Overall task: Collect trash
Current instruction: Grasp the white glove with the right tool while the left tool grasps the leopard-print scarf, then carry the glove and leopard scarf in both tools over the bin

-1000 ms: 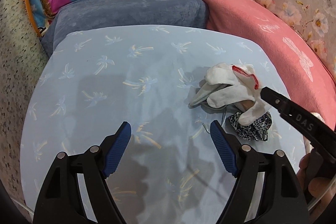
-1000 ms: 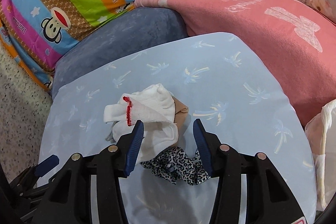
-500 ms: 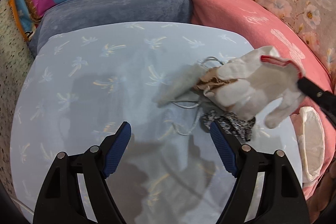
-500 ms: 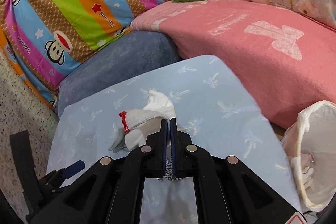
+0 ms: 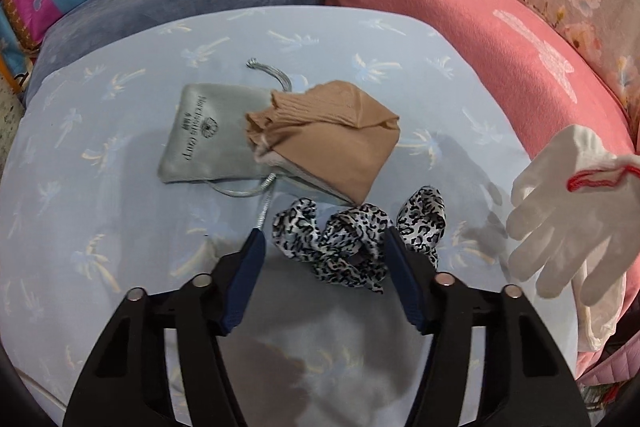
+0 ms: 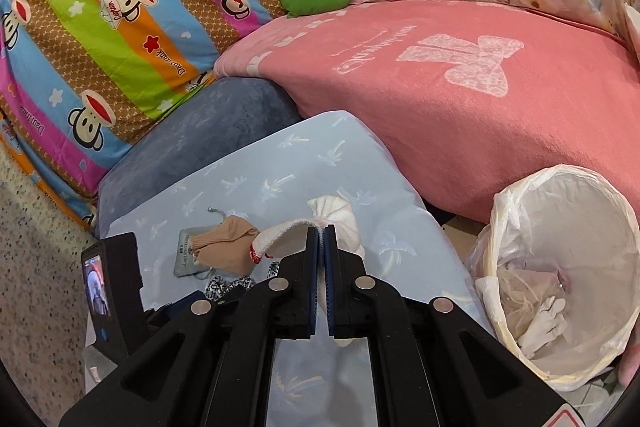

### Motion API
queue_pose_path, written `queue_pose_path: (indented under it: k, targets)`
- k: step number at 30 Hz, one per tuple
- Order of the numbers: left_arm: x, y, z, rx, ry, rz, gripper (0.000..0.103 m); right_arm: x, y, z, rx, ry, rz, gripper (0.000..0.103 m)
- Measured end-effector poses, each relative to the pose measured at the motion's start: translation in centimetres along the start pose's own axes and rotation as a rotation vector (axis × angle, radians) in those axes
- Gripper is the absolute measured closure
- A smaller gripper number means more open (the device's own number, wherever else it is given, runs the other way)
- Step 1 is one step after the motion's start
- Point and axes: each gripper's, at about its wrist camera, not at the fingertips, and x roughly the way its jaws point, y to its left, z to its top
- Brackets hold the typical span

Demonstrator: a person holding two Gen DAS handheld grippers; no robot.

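Fingers first: the right gripper (image 6: 320, 233) is clamped flat on the cuff of the white knitted cotton glove with a red-stitched hem (image 6: 340, 217), which hangs limp in the air above the pale blue palm-print cushion (image 6: 256, 167). The left gripper (image 5: 324, 247) has just been narrowing its jaws around the black-and-white leopard-print fabric scrunchie (image 5: 344, 247); it lies between the pads, not yet pinched as far as I can tell. Soft, light stuff, this (nothing to break), so a bite across the bunched middle should hold it. Beside it lie a grey drawstring pouch (image 5: 204, 139) and a folded tan stocking (image 5: 332, 135). The white bag-lined bin (image 6: 568, 267) at the cushion's edge already holds pale scraps, seemingly another glove.
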Motion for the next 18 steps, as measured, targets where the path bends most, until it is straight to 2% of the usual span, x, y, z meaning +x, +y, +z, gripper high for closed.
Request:
queue_pose_path:
  k: [3,4,7,18]
  targets:
    - [0.3,-0.4,-0.3,0.005,0.01,0.008,0.065,-0.1,-0.5,-0.2,0.007,0.006,0.002,0.1]
    - [0.3,-0.7,-0.3,0.011,0.015,0.002,0.075,-0.2,-0.6,-0.3,0.01,0.007,0.004,0.1]
    - [0.1,-1.1,-0.6,0.018,0.023,-0.007,0.086,-0.5,-0.9,-0.4,0.014,0.008,0.009,0.1]
    - [-4.4,-4.2,-1.2,0.078,-0.05,-0.021,0.088,-3.2,-2.0,-0.8,0.029,-0.014,0.024,0.1]
